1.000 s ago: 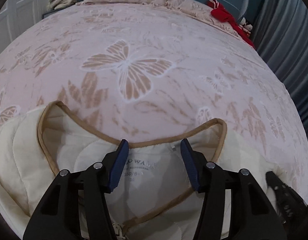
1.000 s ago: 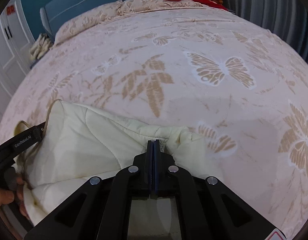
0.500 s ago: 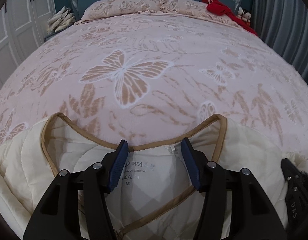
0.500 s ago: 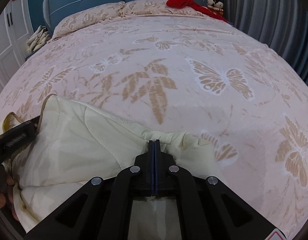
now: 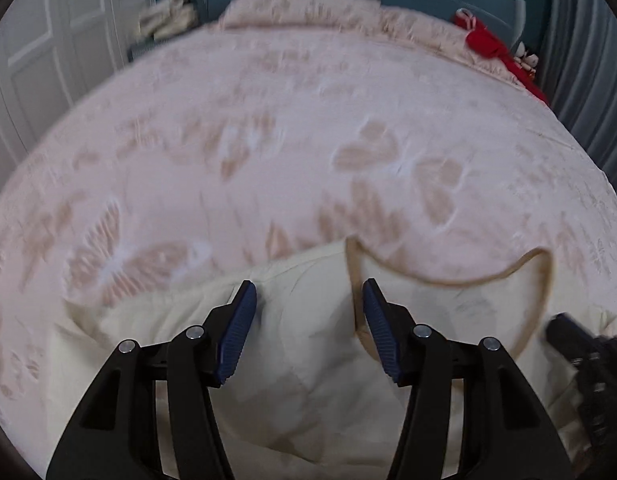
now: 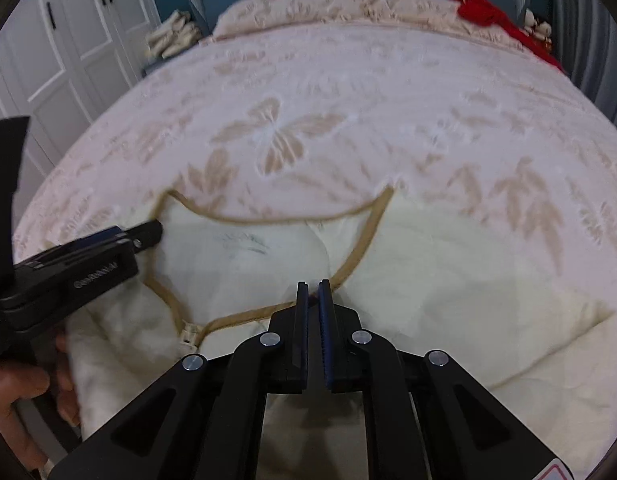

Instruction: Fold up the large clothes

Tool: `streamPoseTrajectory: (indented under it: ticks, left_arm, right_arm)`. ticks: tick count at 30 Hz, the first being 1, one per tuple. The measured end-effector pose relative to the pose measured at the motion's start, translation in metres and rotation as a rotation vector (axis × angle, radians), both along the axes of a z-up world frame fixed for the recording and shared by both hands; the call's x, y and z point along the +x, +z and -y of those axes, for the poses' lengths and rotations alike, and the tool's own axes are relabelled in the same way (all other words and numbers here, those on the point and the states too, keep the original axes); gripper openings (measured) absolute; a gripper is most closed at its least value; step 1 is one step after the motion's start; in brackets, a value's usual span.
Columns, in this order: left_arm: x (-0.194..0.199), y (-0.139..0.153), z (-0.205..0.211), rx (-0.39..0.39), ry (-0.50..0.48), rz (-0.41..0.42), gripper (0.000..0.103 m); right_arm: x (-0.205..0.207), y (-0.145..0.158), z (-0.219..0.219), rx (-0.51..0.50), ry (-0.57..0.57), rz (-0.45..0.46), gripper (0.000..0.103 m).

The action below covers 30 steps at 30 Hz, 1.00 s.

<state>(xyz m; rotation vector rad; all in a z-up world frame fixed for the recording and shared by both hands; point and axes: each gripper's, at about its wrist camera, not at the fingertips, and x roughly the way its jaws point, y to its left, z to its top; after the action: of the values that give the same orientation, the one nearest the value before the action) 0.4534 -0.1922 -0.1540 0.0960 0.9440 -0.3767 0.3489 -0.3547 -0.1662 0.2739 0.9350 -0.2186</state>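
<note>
Jacket [image 6: 448,264] lies collar-up on the bed [image 6: 348,100], long axis from six to twelve o'clock. My right gripper [image 6: 313,292], nearer the collar, is opening with nothing between; my left gripper [image 5: 306,300] stands half-open, empty, collar at two o'clock.

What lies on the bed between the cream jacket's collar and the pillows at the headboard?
Only bare bedspread with its butterfly print lies between the jacket collar and the pillows. The right wrist view shows this most clearly.
</note>
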Motion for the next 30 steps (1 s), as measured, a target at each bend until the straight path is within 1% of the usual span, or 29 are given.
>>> streamPoseTrajectory:
  ticks: [2, 5, 7, 11, 13, 14, 16, 17, 18, 19, 21, 22, 23, 24, 25, 26, 27, 28, 29, 30]
  left_arm:
    - [0.001, -0.009, 0.001, 0.015, -0.002, -0.002, 0.055]
    - [-0.002, -0.016, 0.013, 0.079, -0.014, 0.046, 0.060]
    - [-0.003, -0.019, 0.015, 0.091, -0.012, 0.061, 0.061]
    - [0.001, -0.023, 0.009, 0.042, -0.004, 0.060, 0.063]
    - [0.001, -0.024, 0.009, 0.037, -0.001, 0.069, 0.064]
    - [0.001, -0.023, 0.008, 0.029, 0.000, 0.069, 0.064]
    - [0.002, -0.019, 0.002, -0.012, 0.001, 0.057, 0.063]
    - [0.002, -0.015, -0.005, -0.047, 0.007, 0.046, 0.060]
    - [0.001, -0.009, -0.016, -0.097, 0.015, 0.037, 0.059]
    - [-0.002, -0.003, -0.027, -0.134, 0.032, 0.039, 0.059]
    - [-0.014, 0.016, -0.057, -0.189, 0.064, 0.060, 0.062]
    - [-0.019, 0.021, -0.066, -0.191, 0.055, 0.067, 0.065]
    - [-0.025, 0.026, -0.073, -0.175, 0.037, 0.074, 0.067]
    - [-0.030, 0.026, -0.077, -0.142, 0.024, 0.074, 0.069]
    - [-0.033, 0.023, -0.077, -0.112, 0.019, 0.063, 0.070]
    - [-0.034, 0.015, -0.076, -0.073, 0.011, 0.038, 0.070]
    - [-0.034, 0.009, -0.075, -0.049, 0.009, 0.017, 0.070]
    - [-0.034, 0.004, -0.075, -0.033, 0.016, 0.000, 0.068]
    - [-0.036, 0.007, -0.078, -0.043, 0.037, 0.002, 0.063]
    - [-0.041, 0.019, -0.085, -0.108, 0.057, 0.015, 0.063]
  right_arm:
    - [-0.001, -0.006, 0.006, 0.035, -0.014, 0.027, 0.003]
    - [0.001, -0.014, 0.015, 0.077, -0.024, 0.042, 0.000]
    - [0.002, -0.018, 0.019, 0.099, -0.037, 0.054, 0.000]
    - [0.001, -0.021, 0.023, 0.141, -0.056, 0.090, 0.000]
    - [-0.004, -0.018, 0.024, 0.145, -0.079, 0.112, 0.000]
    - [-0.009, -0.013, 0.025, 0.131, -0.104, 0.126, 0.000]
    - [-0.022, -0.003, 0.029, 0.100, -0.155, 0.146, 0.000]
    - [-0.035, 0.008, 0.030, 0.055, -0.195, 0.150, 0.002]
    - [-0.044, 0.016, 0.031, 0.031, -0.205, 0.151, 0.008]
    - [-0.053, 0.023, 0.030, 0.022, -0.200, 0.148, 0.012]
    - [-0.065, 0.035, 0.023, 0.017, -0.158, 0.144, 0.012]
    - [-0.067, 0.037, 0.020, 0.022, -0.138, 0.139, 0.012]
    - [-0.065, 0.038, 0.010, 0.039, -0.094, 0.124, 0.012]
    - [-0.062, 0.035, 0.003, 0.041, -0.063, 0.106, 0.012]
    - [-0.056, 0.028, -0.007, 0.029, -0.027, 0.063, 0.012]
    - [-0.047, 0.013, -0.017, -0.001, 0.009, -0.015, 0.012]
    - [-0.048, 0.005, -0.019, -0.037, 0.014, -0.036, 0.007]
    - [-0.050, 0.004, -0.019, -0.047, 0.009, -0.025, 0.004]
    - [-0.054, 0.005, -0.010, -0.024, -0.025, -0.010, 0.004]
    - [-0.057, 0.007, -0.002, -0.008, -0.063, -0.006, 0.003]
